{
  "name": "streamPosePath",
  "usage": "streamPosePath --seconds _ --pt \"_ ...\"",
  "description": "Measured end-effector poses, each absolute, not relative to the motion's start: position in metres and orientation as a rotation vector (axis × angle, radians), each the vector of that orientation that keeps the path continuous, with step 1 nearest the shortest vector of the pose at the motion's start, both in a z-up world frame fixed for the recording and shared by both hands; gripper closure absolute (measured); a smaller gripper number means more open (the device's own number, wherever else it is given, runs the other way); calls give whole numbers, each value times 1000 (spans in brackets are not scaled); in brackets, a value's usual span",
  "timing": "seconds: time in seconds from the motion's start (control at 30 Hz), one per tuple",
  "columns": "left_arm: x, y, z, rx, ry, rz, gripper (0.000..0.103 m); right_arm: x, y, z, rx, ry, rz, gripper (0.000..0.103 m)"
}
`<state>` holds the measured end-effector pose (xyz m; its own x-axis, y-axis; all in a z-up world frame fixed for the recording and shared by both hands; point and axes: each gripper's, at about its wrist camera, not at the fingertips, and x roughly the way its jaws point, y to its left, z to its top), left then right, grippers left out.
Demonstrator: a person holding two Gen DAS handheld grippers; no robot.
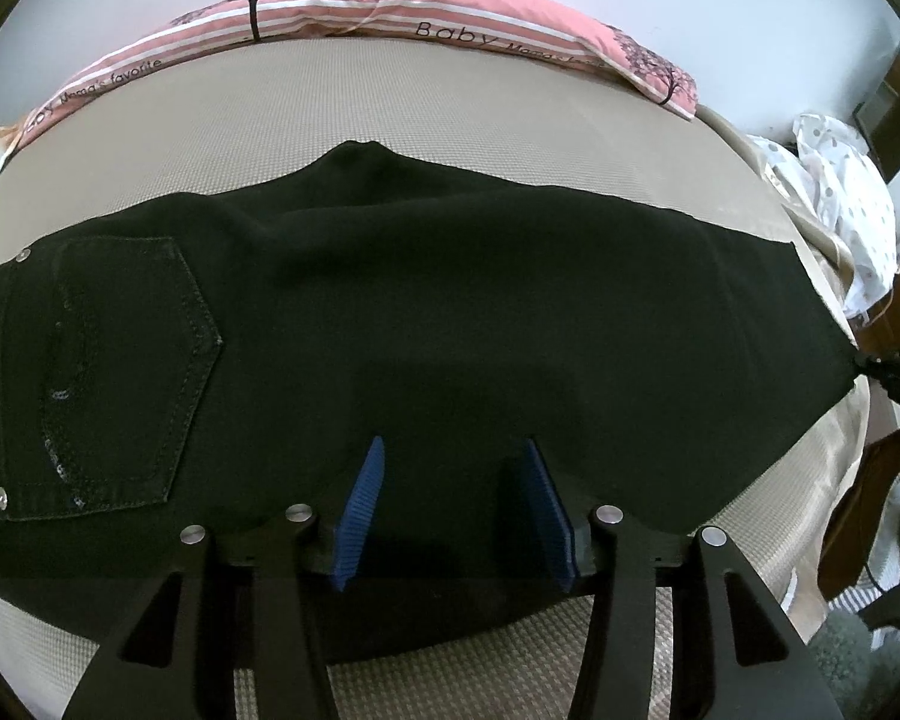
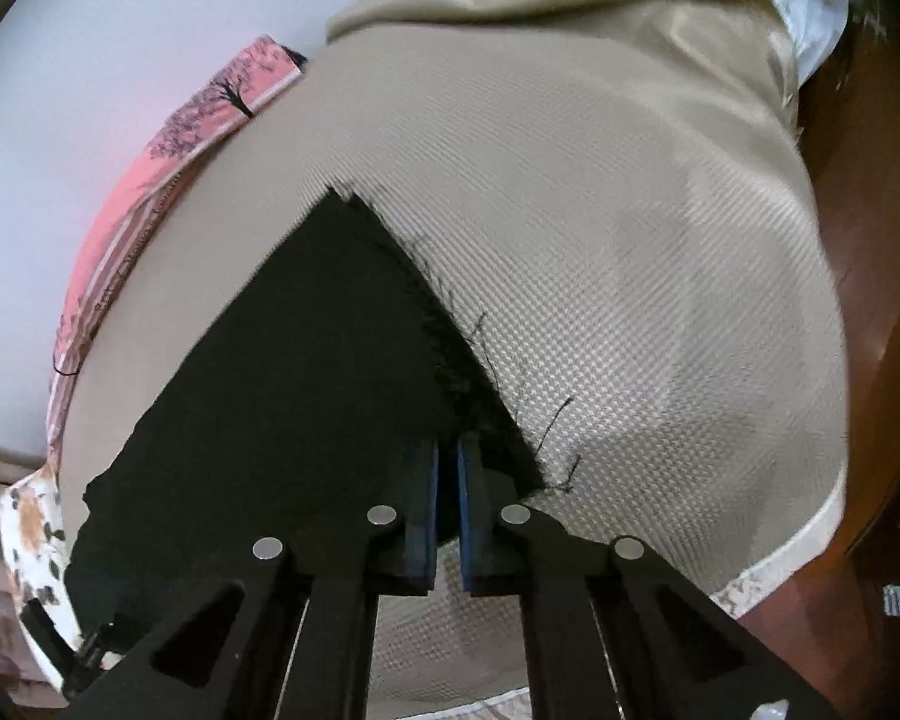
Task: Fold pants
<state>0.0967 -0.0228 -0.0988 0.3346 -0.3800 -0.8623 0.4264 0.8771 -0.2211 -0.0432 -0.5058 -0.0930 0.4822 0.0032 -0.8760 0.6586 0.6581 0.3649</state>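
The black pants (image 1: pixel 426 300) lay flat on the beige woven mattress cover (image 1: pixel 390 108), filling the middle band of the left wrist frame from edge to edge. Their long axis ran left to right across that frame: the waistband and the back pocket (image 1: pixel 120 372) sat at the left edge, and the leg ends reached the right edge. In the right wrist view the frayed hem (image 2: pixel 450 312) ran as a ragged diagonal from the frame's centre down toward your fingers, loose threads trailing onto the cover.

You should have judged this as denim-like cloth: soft and limp enough to sag wherever it is unsupported, moderately heavy for a garment, not slippery, not fragile. Seams, waistband and hem are the firmest places to pinch; the frayed edge itself could shed threads if it took the pull alone.

Your left gripper (image 1: pixel 450 504) stood released, its blue pads (image 1: pixel 360 510) apart over the near edge of the fabric with nothing pinched between them. Your right gripper (image 2: pixel 448 480) was clenched on the hem corner at the lower centre of its frame, with the dark cloth running in between the nearly touching pads.

A matching hold near the waistband on the left side would probably let you carry one end over the other without the middle drooping.
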Motion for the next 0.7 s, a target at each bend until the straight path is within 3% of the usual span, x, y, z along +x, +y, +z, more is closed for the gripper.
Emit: streamPosePath --seconds 0.33,0.43,0.47,0.5,0.7 --pt "90 -26 -106 109 1126 -593 53 -44 -499 -113 698 1064 -536 100" --pt "90 -27 -106 113 1120 -598 53 -41 -499 -113 694 1098 -524 92" --pt "91 -28 -106 109 1119 -596 53 -39 -499 -110 677 1124 -526 80" --pt "92 -27 -104 99 1118 -592 53 -37 -498 -106 656 1157 -530 77" --pt "102 -6 -77 35 1009 -526 53 -3 -471 -44 504 1069 -407 77"
